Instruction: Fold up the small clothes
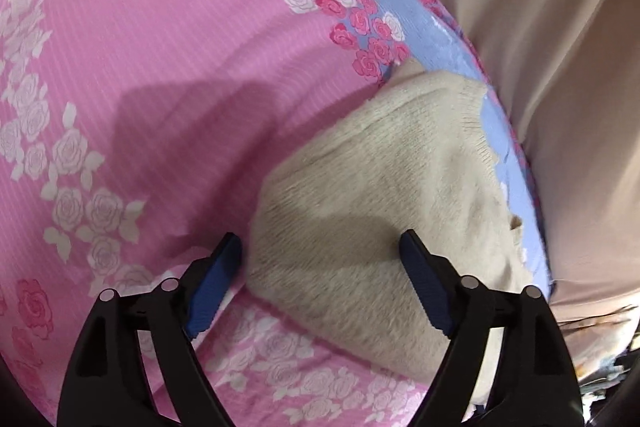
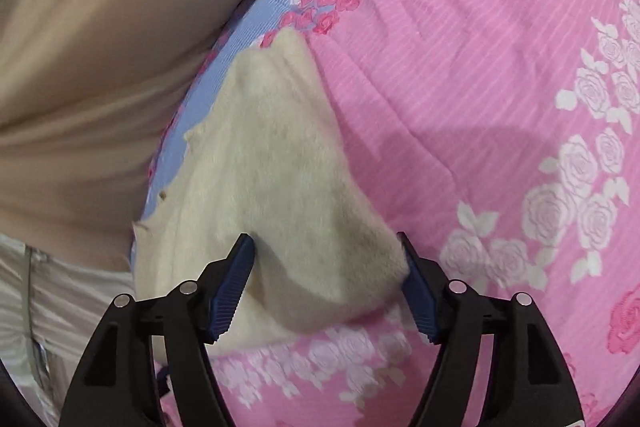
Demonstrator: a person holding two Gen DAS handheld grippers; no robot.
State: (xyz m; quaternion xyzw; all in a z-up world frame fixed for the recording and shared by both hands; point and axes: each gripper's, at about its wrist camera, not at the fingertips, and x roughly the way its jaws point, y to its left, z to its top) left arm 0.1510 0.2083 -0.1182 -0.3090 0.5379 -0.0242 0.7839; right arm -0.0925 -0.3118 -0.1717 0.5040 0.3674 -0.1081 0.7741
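So both tools are hanging over a cream knit garment (image 1: pixel 380 187) lying on a pink bedsheet (image 1: pixel 160 47) with rose print and a blue border. The left tool (image 1: pixel 320 259) is spread, nothing pinched; the knit sits right under and ahead of it, between the 2 blue pads (image 1: pixel 424 287). The right tool (image 2: pixel 326 259) is spread too, with the garment's near corner just in front of it. A beige sheet (image 2: pixel 100 27) lies past the blue border.

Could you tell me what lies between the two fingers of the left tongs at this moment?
The cream knitted garment on the pink rose-print sheet fills the gap of the open left tongs; the pads are not pressing it. The left wrist view shows this.
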